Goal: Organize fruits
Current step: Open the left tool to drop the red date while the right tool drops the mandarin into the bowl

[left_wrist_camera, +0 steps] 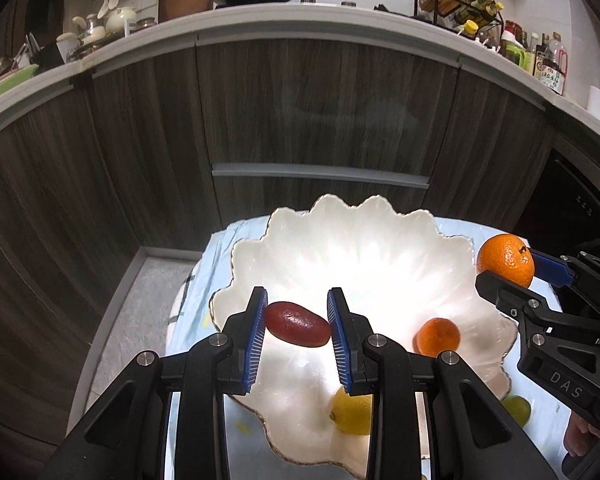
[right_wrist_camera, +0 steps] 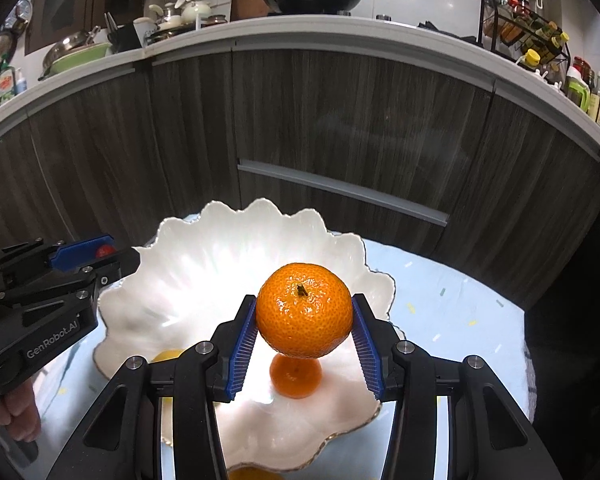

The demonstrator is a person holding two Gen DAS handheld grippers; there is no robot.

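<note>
Above the bowl (left_wrist_camera: 380,256), the left claw (left_wrist_camera: 298,326) grips a red fruit (left_wrist_camera: 298,324), long axis crosswise between the pads, tilting down rightward; the right claw (right_wrist_camera: 305,330) clamps a mandarin (right_wrist_camera: 304,310), stem facing the camera, over the bowl's right half; inside lies another mandarin (left_wrist_camera: 438,337), the middle bare; a lemon (left_wrist_camera: 352,412) and lime (left_wrist_camera: 518,410) rest on the tabletop (right_wrist_camera: 440,300) by the near rim.

left gripper (left_wrist_camera: 297,326) clamped, right gripper (right_wrist_camera: 305,334) clamped, both angled downward
</note>
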